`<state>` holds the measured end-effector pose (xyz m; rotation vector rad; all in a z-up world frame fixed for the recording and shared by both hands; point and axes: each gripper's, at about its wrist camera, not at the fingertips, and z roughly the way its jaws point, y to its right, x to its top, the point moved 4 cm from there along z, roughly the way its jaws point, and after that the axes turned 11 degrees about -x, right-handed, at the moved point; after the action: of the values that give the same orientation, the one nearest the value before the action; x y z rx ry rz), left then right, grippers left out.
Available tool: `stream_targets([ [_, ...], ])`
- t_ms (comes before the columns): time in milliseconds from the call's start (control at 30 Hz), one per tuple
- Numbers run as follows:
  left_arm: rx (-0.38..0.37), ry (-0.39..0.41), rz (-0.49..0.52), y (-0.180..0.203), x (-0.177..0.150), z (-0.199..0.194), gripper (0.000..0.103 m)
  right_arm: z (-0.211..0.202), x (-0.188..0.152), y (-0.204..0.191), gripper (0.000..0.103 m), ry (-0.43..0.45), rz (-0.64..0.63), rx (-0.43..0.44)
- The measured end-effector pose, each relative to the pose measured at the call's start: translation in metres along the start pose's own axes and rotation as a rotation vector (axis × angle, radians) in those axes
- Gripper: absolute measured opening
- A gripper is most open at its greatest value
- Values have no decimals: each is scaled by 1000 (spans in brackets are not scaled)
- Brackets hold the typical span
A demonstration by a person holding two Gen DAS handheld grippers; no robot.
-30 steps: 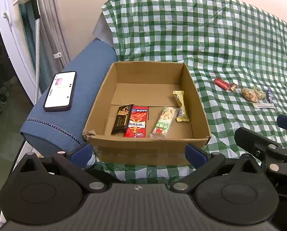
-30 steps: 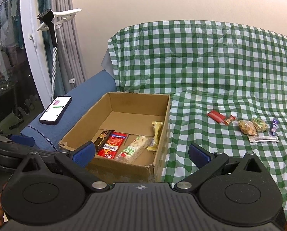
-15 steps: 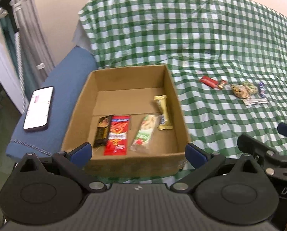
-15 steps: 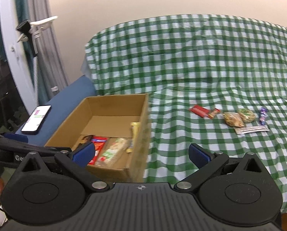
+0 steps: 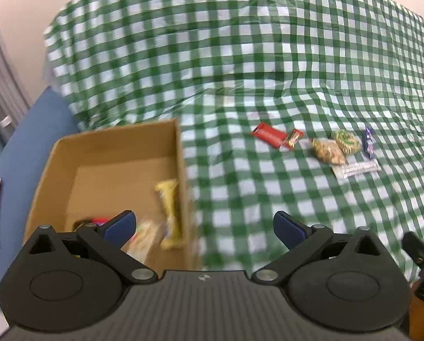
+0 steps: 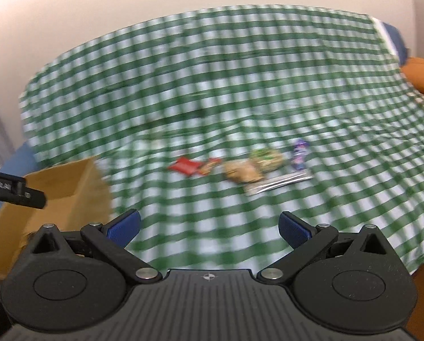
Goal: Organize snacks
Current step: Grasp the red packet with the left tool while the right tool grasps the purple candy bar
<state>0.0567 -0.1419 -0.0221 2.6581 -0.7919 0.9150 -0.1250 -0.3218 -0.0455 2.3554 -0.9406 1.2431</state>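
Both grippers hung wide apart and empty above the green-and-white checked cloth.

The left gripper hovered over the near right corner of the open brown cardboard box, which sat at the cloth's left edge and held a yellow-wrapped bar along its right wall, with other blurred packets at its near wall. The right gripper hovered over bare cloth. Well beyond both, near the middle of the cloth, a row of loose snacks lay close together: a red flat packet, a small red-orange candy, a tan nut pouch, a green round pouch, a purple wrapper and a silver flat sachet.
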Motion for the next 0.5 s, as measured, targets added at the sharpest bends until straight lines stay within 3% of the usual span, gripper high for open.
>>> stream_targets([
  [200, -9, -32, -17, 32, 66, 87, 103, 69, 31, 57, 102, 19, 50, -115],
  [500, -44, -123, -126, 50, 135, 263, 103, 244, 76, 119, 102, -29, 68, -247],
])
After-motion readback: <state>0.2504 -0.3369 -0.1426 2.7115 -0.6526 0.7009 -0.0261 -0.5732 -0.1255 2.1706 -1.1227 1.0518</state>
